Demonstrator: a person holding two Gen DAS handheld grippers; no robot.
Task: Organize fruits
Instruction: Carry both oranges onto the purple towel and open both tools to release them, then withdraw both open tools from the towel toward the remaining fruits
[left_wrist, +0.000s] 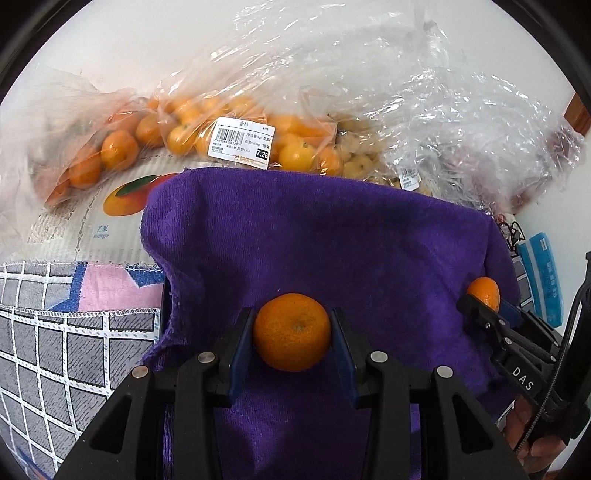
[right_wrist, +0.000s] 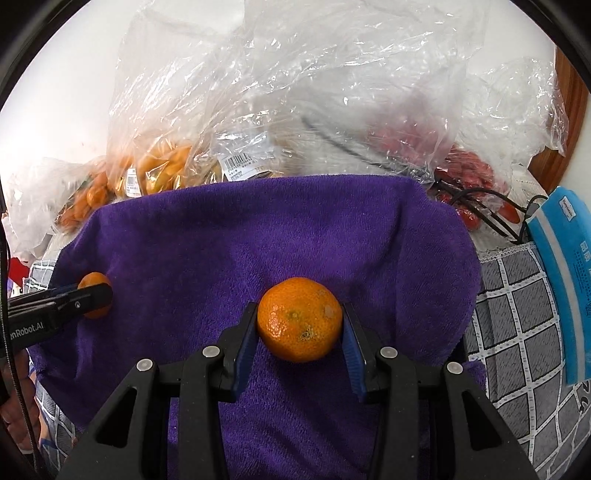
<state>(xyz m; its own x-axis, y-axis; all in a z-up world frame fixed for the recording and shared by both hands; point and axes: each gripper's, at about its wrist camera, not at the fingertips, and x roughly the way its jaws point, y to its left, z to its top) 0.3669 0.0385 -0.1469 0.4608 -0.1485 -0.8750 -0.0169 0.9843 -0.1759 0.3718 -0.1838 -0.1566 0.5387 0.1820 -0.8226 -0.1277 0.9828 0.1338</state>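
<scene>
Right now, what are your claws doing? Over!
Left claw shut on an orange. Right claw shut on another orange. Both over the purple towel. Fruit bags behind, nothing in the way.

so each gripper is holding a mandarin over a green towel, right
Not quite: the towel is purple, not green, as both wrist views show. The rest holds: the left gripper grips one mandarin and the right gripper grips another mandarin over it.

Purple towel (right_wrist: 258, 236) over grid-patterned cloth (right_wrist: 517, 314) — blue packet (right_wrist: 565, 280) beside.
</scene>
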